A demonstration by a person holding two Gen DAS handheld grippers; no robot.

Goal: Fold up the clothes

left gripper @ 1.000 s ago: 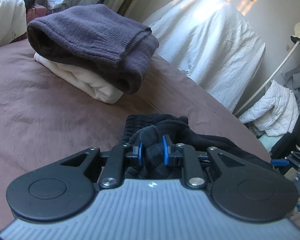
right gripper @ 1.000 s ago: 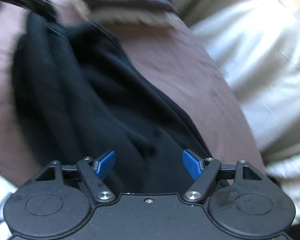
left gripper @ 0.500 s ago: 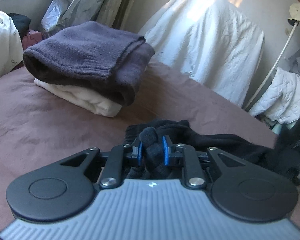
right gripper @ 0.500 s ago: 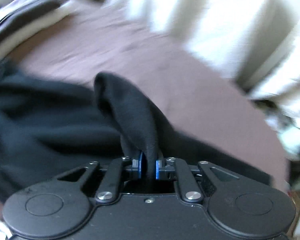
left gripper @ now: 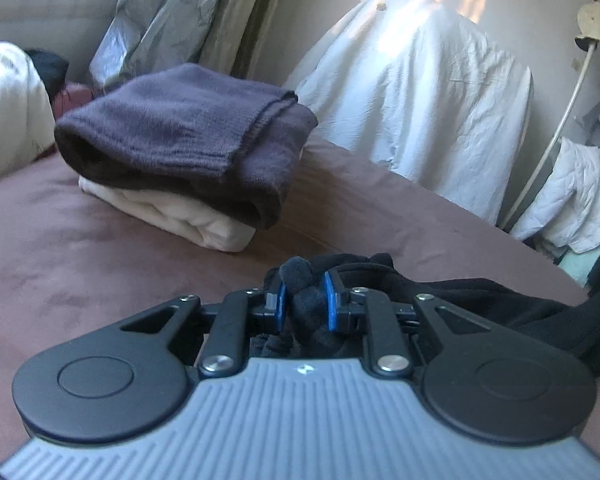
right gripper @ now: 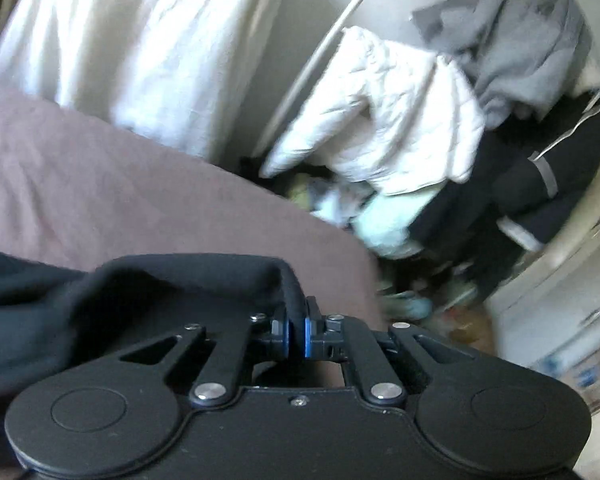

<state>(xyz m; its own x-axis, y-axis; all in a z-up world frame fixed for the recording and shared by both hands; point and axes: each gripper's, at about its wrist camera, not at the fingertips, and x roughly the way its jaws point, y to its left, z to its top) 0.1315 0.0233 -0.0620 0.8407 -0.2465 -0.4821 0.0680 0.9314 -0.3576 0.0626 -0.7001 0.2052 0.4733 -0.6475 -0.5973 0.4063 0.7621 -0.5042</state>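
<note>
A black garment [left gripper: 500,304] lies on the mauve bed cover [left gripper: 100,264] and stretches from one gripper to the other. My left gripper [left gripper: 303,296] is shut on a bunched wad of it, low over the bed. In the right wrist view my right gripper [right gripper: 296,330] is shut on a thin edge of the same black garment [right gripper: 188,280], held near the bed's right side; the cloth drapes off to the left. A folded dark purple sweater [left gripper: 188,136] rests on a folded white garment [left gripper: 180,216] further back on the bed.
A white sheet covers a bulky thing [left gripper: 420,92] beside the bed. Past the bed's right edge stands a pile of clothes: a white quilted jacket [right gripper: 388,120], a grey garment [right gripper: 512,52] and dark items. A white pillow [left gripper: 8,108] lies at the far left.
My right gripper shut on an edge of the black garment and swung with it to the right and up, stretching the cloth out. The left gripper kept its grip, tilting slightly.
</note>
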